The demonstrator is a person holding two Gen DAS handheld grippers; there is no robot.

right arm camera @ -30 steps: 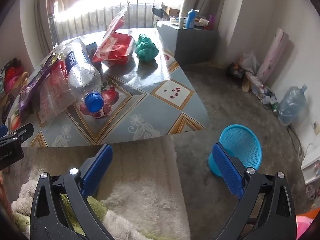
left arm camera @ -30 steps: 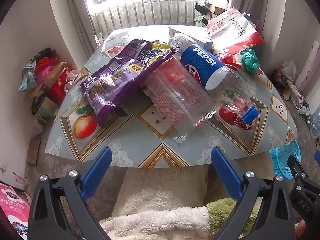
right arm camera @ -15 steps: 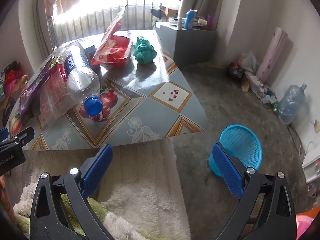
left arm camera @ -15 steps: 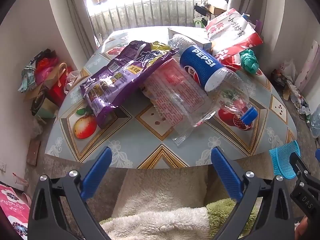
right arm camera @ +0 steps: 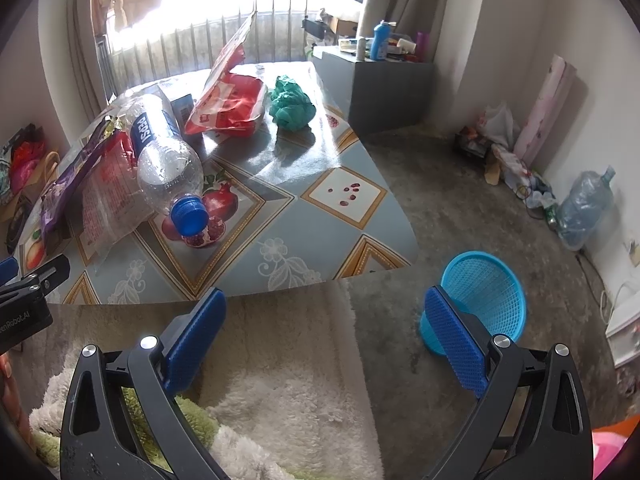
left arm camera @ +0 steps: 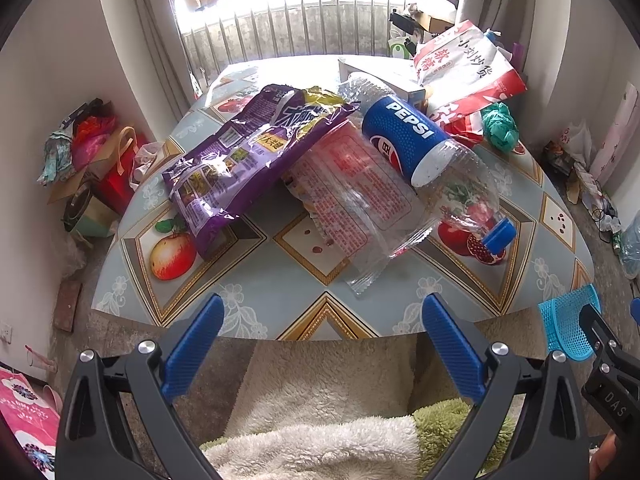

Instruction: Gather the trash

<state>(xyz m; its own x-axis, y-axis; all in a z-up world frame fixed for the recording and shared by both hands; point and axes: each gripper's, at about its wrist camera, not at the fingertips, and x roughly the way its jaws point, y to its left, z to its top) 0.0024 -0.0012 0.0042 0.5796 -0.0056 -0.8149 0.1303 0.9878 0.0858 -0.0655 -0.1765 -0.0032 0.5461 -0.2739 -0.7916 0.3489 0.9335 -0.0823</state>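
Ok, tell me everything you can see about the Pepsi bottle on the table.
The bottle is clear plastic, looks empty, with a blue Pepsi label and a blue cap screwed on. It lies on its side on the table, cap toward the near edge, over a clear wrapper, its base beside the purple bag. Neither claw touches it.

- Your left tool hangs wide apart off the tabletop's near edge; the bare strip of tabletop just ahead lets you pass.
- Beyond that strip, the purple bag, clear wrapper and Pepsi bottle overlap in one pile, blocking the middle.
- The red-and-white bag, which stands tall, and the green wad crowd the far side.
- Your right tool has open tabletop at the near right corner, bare of clutter.
- The blue basket stands on the floor beside the tabletop, with bare floor around it.
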